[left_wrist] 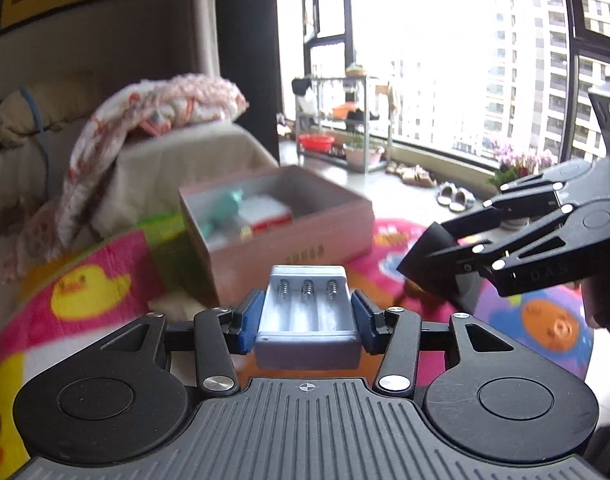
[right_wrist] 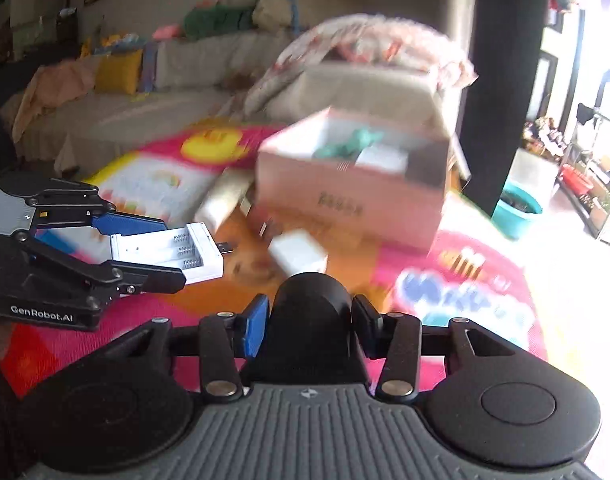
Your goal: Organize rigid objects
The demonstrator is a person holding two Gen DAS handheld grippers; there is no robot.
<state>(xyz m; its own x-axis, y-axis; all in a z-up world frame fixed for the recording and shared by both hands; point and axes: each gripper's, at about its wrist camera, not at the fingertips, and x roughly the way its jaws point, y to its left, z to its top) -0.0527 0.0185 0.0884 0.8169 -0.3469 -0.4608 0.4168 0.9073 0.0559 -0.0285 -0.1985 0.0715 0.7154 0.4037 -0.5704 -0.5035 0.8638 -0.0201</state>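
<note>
Above one play mat, two tongs hold one item each.

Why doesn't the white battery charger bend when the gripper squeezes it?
The white battery charger looks like hard plastic, so it probably stays stiff between the left gripper pads. Its slots are empty, so it is likely light. Its smooth sides might slip if held loosely.
</note>
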